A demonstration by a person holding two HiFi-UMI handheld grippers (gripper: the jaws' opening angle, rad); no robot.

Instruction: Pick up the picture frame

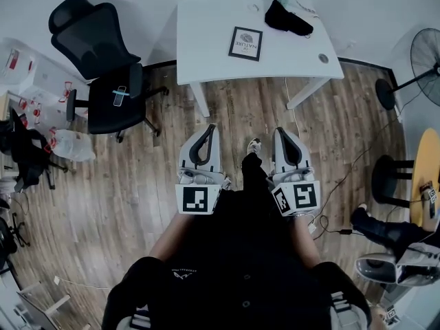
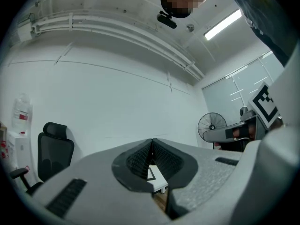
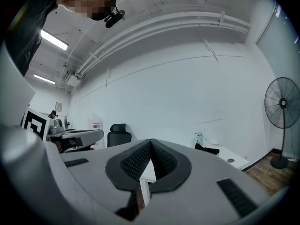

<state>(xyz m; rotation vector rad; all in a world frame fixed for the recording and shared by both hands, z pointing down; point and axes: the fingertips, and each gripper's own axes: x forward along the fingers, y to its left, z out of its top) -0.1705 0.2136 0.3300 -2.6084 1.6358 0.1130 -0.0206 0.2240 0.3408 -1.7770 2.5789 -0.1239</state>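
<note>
We hold both grippers level above the wooden plank floor (image 1: 137,184), well apart from the white table (image 1: 206,53). The left gripper (image 1: 210,129) has its ribbed dark jaws pressed together on nothing, and the right gripper (image 1: 280,132) is the same. The picture frame (image 1: 245,43), a dark rectangle around a pale print, lies flat near the table's middle, apart from the black cloth (image 1: 289,18). Bare floor reaches to the table's near edge. A black office chair (image 1: 103,60) stands at the left and a fan (image 1: 423,60) at the right.
</note>
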